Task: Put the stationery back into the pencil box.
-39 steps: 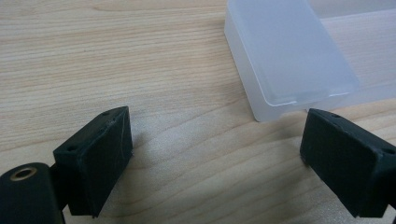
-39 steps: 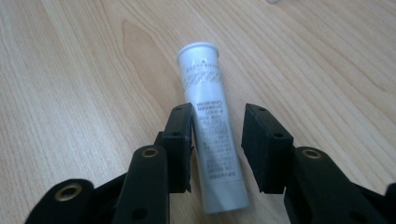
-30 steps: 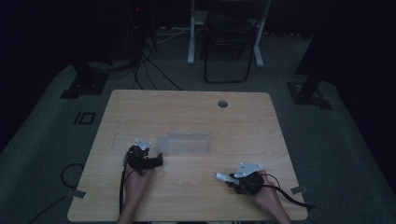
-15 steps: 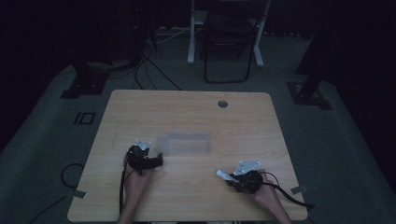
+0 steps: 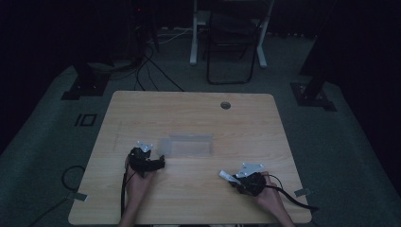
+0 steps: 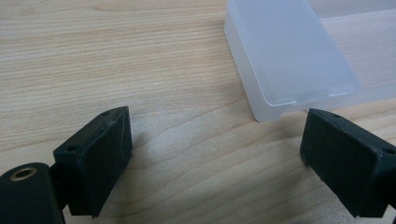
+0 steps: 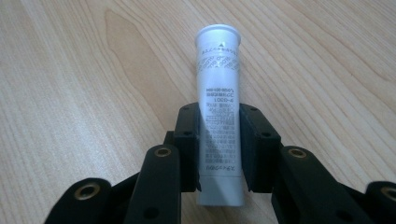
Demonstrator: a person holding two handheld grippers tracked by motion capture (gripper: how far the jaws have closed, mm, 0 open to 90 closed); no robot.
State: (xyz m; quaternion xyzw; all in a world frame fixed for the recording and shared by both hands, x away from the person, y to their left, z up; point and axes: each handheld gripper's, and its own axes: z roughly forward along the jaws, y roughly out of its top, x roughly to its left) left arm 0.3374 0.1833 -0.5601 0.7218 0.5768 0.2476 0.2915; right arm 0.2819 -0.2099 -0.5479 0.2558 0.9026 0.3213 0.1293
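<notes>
Right now your right claw [image 7: 219, 140] is gripping a small white printed plastic tube [image 7: 218, 116], while your left claw [image 6: 215, 154] is gaping open at seven o'clock of the frosted translucent plastic box [image 6: 285, 56] on the pale wooden counter [image 5: 246, 118].

Table [image 5: 189, 118] bare across far half and middle front. Translucent box [image 5: 187, 145] sits centre, its near corner just ahead of the left gripper [image 6: 215, 149], jaws wide apart. Right gripper [image 7: 219, 140] near front right, clamping a white tube [image 7: 218, 93]; open wood between the hands
</notes>
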